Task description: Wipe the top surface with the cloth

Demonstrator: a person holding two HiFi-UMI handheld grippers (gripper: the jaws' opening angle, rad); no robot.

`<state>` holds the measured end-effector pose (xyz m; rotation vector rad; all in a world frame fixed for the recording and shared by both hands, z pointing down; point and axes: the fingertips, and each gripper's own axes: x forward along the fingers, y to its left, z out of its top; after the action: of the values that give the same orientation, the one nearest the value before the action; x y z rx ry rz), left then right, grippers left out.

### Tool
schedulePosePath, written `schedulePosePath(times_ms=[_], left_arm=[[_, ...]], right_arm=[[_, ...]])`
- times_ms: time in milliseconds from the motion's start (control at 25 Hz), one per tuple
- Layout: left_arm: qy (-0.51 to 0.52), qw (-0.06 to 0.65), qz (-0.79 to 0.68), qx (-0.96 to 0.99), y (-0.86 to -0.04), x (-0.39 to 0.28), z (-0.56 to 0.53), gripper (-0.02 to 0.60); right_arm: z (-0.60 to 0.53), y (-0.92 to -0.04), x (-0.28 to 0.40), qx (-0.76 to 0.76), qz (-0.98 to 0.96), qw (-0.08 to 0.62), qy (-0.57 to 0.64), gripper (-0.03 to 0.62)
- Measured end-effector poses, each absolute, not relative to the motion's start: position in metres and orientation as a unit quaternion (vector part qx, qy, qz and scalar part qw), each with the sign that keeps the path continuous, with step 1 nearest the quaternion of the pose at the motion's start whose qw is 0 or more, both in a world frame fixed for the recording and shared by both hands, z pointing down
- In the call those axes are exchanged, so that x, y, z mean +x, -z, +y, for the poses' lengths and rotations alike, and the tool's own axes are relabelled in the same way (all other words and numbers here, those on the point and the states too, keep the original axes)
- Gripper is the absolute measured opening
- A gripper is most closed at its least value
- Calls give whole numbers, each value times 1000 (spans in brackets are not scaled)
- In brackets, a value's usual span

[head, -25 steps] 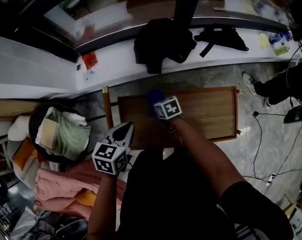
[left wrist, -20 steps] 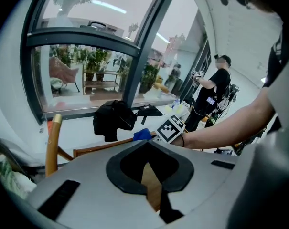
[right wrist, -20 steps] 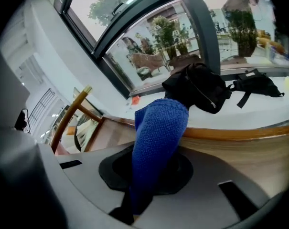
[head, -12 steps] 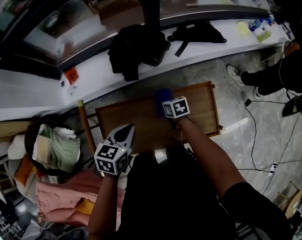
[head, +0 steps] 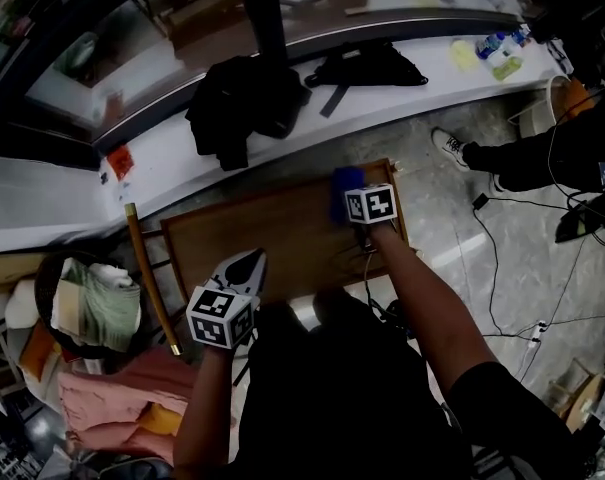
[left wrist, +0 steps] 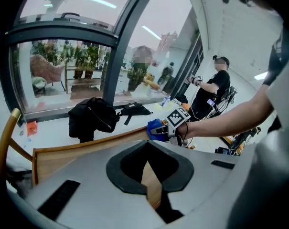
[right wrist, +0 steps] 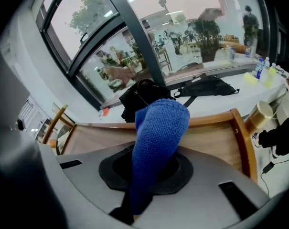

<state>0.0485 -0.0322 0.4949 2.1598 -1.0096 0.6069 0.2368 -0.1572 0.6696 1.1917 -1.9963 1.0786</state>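
Observation:
The wooden table top (head: 272, 233) lies below me, with a raised rim. My right gripper (head: 357, 201) is shut on the blue knitted cloth (head: 345, 188) and holds it over the table's far right corner. In the right gripper view the cloth (right wrist: 158, 128) stands up out of the jaws and hides the fingertips, with the table top (right wrist: 216, 137) behind it. My left gripper (head: 244, 261) hovers at the table's near edge, jaws together and holding nothing. In the left gripper view its jaws (left wrist: 148, 149) meet over the wood (left wrist: 82, 151).
A black jacket (head: 232, 108) and a black bag (head: 367, 68) lie on the white ledge behind the table, with bottles (head: 497, 53) at its right end. A basket of cloths (head: 87, 303) and a wooden pole (head: 150, 278) are at the left. A person's shoe (head: 450, 146) and cables (head: 542, 268) are at the right.
My right gripper has carried the blue cloth rightward across the table top, from near the middle to the far right corner. The left gripper has stayed at the near edge.

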Motion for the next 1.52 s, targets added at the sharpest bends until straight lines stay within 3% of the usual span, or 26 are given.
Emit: schedulePosePath(times_ms=[480, 880, 1000, 1360, 1520], left_arm=[[-233, 326, -381, 833, -483, 59, -36, 9], [-229, 316, -402, 828, -467, -17, -15, 9], [-224, 323, -423, 816, -469, -58, -6, 9], [-219, 340, -435, 804, -473, -153, 34, 9], [-210, 350, -454, 792, -476, -196, 49, 9]], right_arm=[[-175, -666, 318, 534, -680, 292, -409, 48], [-163, -659, 336, 634, -593, 269, -417, 48], [-151, -647, 283, 614, -624, 237, -422, 48], [-88, -624, -52, 368, -791, 192, -450, 48], [-63, -639, -154, 287, -820, 211, -448, 48]])
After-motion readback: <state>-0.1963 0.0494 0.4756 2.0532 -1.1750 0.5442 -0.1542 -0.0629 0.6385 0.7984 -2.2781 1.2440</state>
